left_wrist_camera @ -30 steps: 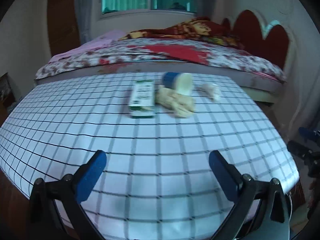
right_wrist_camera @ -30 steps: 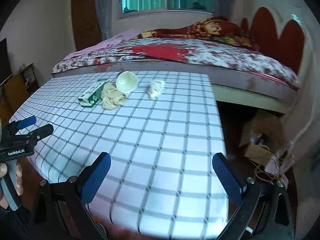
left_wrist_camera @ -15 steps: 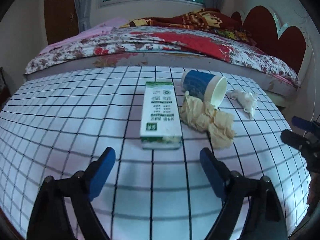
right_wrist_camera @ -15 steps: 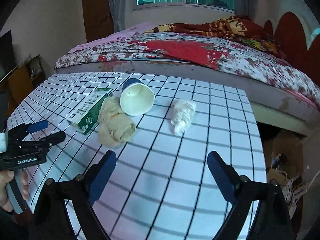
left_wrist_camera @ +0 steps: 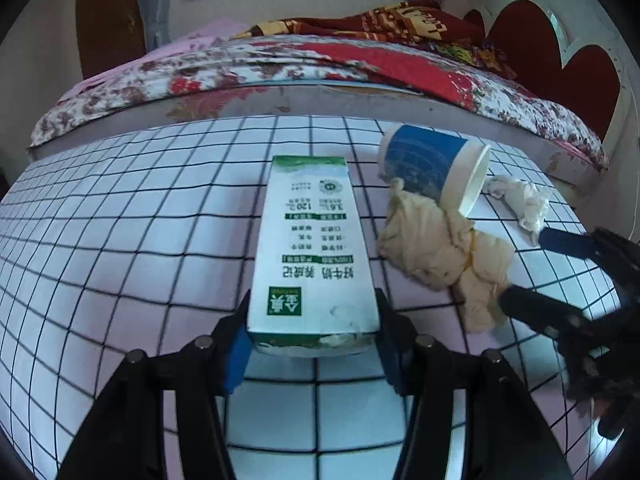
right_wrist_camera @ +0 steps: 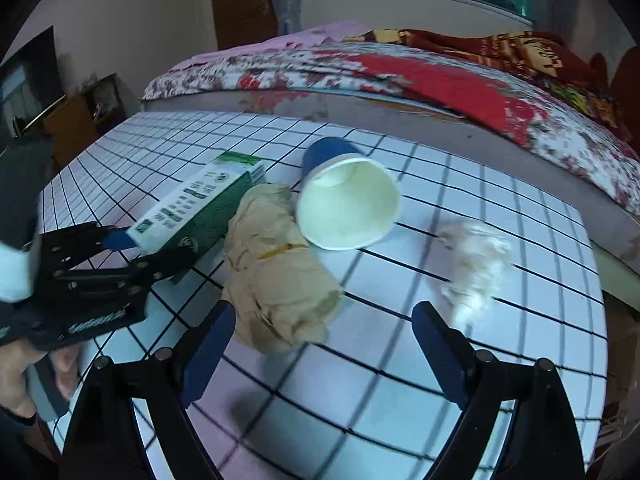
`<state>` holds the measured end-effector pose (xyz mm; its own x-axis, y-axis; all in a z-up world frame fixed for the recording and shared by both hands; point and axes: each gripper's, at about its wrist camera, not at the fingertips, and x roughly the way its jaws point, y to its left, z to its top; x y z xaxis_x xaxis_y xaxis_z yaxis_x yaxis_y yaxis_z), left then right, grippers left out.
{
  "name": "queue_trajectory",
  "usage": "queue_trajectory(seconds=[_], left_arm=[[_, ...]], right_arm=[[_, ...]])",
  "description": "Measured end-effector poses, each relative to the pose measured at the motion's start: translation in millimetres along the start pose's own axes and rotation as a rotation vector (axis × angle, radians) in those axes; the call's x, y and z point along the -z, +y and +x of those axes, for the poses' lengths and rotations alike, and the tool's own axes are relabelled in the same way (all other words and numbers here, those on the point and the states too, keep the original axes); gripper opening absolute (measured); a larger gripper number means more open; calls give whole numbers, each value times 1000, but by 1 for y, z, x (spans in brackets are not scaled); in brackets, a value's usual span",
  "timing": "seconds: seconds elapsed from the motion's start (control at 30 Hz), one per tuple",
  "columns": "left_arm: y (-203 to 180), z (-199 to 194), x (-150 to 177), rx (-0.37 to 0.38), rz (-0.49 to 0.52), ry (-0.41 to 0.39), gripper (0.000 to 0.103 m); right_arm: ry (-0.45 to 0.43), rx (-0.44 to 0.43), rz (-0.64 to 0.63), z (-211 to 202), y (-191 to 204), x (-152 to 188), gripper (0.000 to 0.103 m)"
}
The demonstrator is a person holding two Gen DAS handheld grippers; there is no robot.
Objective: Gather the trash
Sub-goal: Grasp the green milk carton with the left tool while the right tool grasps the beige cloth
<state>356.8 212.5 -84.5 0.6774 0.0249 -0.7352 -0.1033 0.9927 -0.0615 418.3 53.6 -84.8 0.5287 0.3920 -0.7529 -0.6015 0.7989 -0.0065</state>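
A green-and-white milk carton [left_wrist_camera: 312, 240] [right_wrist_camera: 196, 212] lies flat on the checked table [left_wrist_camera: 120, 240]. My left gripper [left_wrist_camera: 312, 344] [right_wrist_camera: 140, 250] has its jaws closing on the carton's near end, and both pads touch its sides. To the carton's right lie a crumpled brown paper wad [left_wrist_camera: 444, 248] [right_wrist_camera: 276, 272], a tipped blue paper cup [left_wrist_camera: 432, 168] [right_wrist_camera: 348, 204] and a white tissue wad [left_wrist_camera: 520, 200] [right_wrist_camera: 476, 264]. My right gripper [right_wrist_camera: 324, 354] [left_wrist_camera: 522, 264] is open, and the near end of the brown wad sits by its left finger.
A bed [left_wrist_camera: 360, 68] with a floral cover runs along the table's far side. The table's right edge [right_wrist_camera: 600, 280] drops to the floor close to the tissue. A dark cabinet [right_wrist_camera: 72, 128] stands far left. A person's hand [right_wrist_camera: 16, 380] holds the left gripper's handle.
Both grippers came forward to the trash. The left jaws narrowed around the carton's end, from well apart to touching it. The right gripper swung in by the brown wad.
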Motion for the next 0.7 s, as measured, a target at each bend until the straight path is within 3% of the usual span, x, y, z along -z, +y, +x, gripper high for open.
queue_trajectory(seconds=[0.13, 0.17, 0.2, 0.27, 0.37, 0.7], left_arm=[[7, -8, 6, -6, 4, -7, 55], [7, -8, 5, -10, 7, -7, 55], [9, -11, 7, -15, 7, -15, 55], [9, -11, 6, -14, 1, -24, 55], [8, -19, 10, -16, 3, -52, 55], [-1, -56, 30, -15, 30, -108, 55]], right_arm=[[27, -4, -12, 24, 8, -11, 91], [45, -7, -17, 30, 11, -14, 87], [49, -6, -23, 32, 13, -15, 67], [53, -9, -37, 32, 18, -15, 43], [46, -26, -38, 21, 24, -9, 26], [-69, -4, 57, -40, 16, 24, 25]])
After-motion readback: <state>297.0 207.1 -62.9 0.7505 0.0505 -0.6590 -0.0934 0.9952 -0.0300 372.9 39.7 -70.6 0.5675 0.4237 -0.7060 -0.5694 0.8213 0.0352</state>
